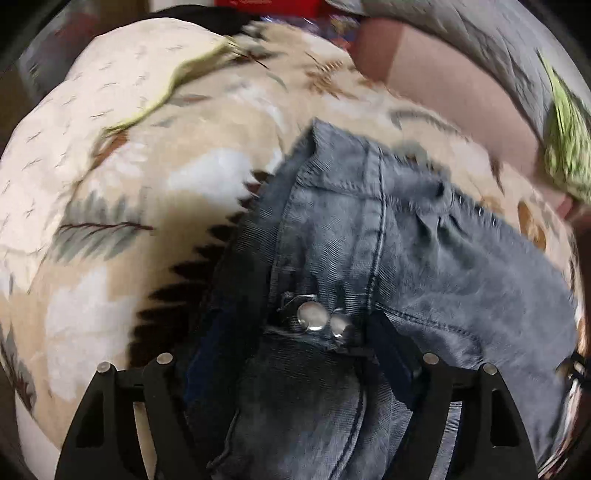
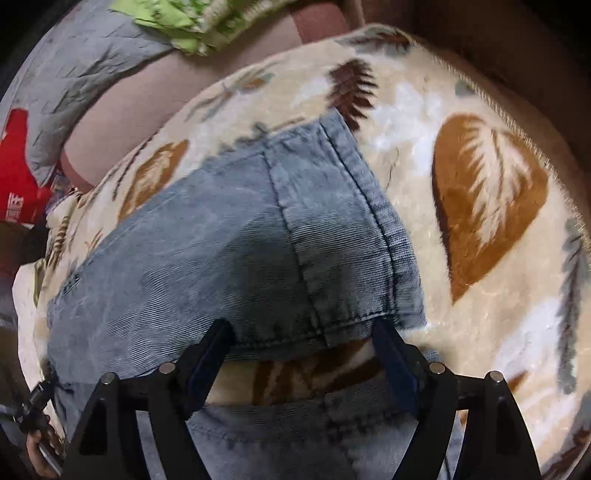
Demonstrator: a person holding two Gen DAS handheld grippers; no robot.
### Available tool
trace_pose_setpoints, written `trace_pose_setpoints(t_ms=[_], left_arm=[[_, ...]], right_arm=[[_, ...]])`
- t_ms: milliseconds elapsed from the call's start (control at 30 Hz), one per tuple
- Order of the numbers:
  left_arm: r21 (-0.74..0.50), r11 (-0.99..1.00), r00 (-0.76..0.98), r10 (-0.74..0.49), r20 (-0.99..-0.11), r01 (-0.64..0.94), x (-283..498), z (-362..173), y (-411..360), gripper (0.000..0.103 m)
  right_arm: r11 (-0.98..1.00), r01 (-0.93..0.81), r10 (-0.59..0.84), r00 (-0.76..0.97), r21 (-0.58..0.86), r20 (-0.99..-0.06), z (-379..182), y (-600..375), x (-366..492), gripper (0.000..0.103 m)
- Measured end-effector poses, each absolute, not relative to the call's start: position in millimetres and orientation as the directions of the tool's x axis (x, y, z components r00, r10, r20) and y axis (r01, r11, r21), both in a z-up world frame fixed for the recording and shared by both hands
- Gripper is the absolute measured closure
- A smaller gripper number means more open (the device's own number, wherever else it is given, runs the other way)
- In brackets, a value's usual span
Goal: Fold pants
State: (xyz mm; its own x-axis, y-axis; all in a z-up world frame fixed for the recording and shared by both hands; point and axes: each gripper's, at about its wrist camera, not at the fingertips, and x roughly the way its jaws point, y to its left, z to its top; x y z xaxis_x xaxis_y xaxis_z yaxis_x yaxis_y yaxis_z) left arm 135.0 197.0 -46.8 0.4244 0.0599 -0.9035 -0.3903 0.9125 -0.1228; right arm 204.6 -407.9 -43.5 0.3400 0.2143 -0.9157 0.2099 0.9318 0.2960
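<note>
Grey-blue denim pants lie folded on a cream blanket with a leaf print. In the left wrist view the waistband with its two metal snap buttons sits between the fingers of my left gripper, which points steeply down with its jaws wide and open. In the right wrist view the pants show a stitched hem edge running between the fingers of my right gripper. It is open too, with the pads standing clear at either side of the cloth. The blanket spreads out to the right.
A pink cushion, a grey quilt and green fabric lie beyond the blanket. A red box sits at the far left. A hand on a black tool shows at the lower left edge.
</note>
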Motion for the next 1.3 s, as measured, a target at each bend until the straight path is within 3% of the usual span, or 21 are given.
trace_pose_setpoints(t_ms=[200,367,500,733,1000,1300], left_arm=[[-0.235,0.898,0.572,0.023,-0.820,-0.372,132.7,5.4,223.1,0.023],[-0.263,0.881,0.557,0.001,-0.831,-0.394,170.9,2.5,245.7,0.023],[-0.294,0.883,0.542,-0.055,-0.839,-0.365,202.3,-14.4,245.4,0.023],[-0.207,0.914,0.522,0.006,-0.853,-0.349,230.8,-29.4,228.2,0.023],[-0.280,0.904,0.532,-0.071,-0.844,-0.324,251.1,-33.0,229.0,0.023],[-0.343,0.874,0.505,-0.136,-0.852,-0.345,272.8,-47.8,225.9,0.025]], right_arm=[[0.918,0.237,0.189,0.443,0.317,-0.877,1.7,-433.2,201.5,0.021],[0.930,0.229,0.152,0.475,0.289,-0.867,24.3,-451.8,224.2,0.021],[0.942,0.205,0.149,0.451,0.265,-0.880,11.8,-455.3,263.4,0.021],[0.940,0.215,0.146,0.450,0.265,-0.881,-12.2,-456.7,282.4,0.021],[0.948,0.188,0.143,0.468,0.256,-0.872,-1.4,-469.2,286.1,0.021],[0.946,0.199,0.156,0.414,0.256,-0.897,-35.6,-469.9,318.4,0.023]])
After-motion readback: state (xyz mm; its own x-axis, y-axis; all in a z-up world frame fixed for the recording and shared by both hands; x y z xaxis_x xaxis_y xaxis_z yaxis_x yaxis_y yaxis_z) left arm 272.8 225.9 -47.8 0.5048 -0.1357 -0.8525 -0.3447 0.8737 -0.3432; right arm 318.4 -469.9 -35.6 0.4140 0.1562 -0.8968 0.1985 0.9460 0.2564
